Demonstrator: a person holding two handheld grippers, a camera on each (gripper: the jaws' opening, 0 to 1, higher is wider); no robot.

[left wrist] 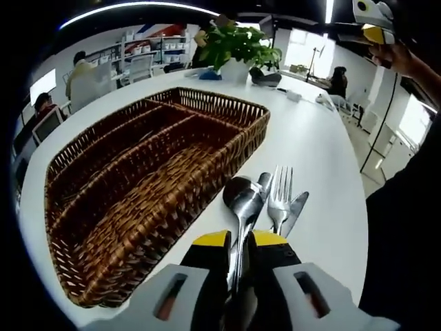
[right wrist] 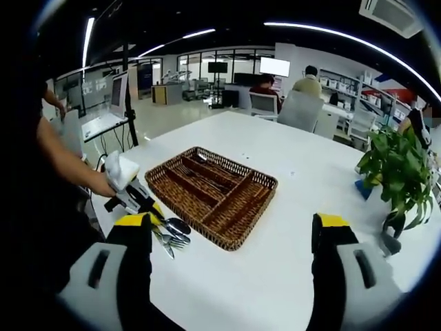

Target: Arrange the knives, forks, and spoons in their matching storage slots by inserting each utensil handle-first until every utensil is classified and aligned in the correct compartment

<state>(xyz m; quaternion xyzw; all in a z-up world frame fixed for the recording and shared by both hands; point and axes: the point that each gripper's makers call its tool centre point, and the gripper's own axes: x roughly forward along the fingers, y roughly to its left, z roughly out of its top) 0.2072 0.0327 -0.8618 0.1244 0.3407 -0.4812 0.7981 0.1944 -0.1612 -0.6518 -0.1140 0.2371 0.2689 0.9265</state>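
A brown wicker basket (left wrist: 231, 155) with long compartments lies on the white table (left wrist: 324, 152), and its slots look bare. To its right lie a spoon (left wrist: 241, 196), a fork (left wrist: 280, 193) and a knife (left wrist: 297, 207), bunched together with their heads pointing away. My left gripper (left wrist: 240, 240) is shut on the spoon's handle, just above the tabletop. In the right gripper view, a hand holds the left gripper (right wrist: 148, 207) at the utensils (right wrist: 173, 234), by the basket (right wrist: 255, 214). My right gripper (right wrist: 231, 224) hangs open, high over the table's near side.
A potted green plant (left wrist: 238, 45) stands at the table's far end, and the plant (right wrist: 393, 172) is right of the basket. The table edge runs close to the utensils. People sit at desks with monitors behind. A person's dark sleeve (left wrist: 406, 227) is alongside.
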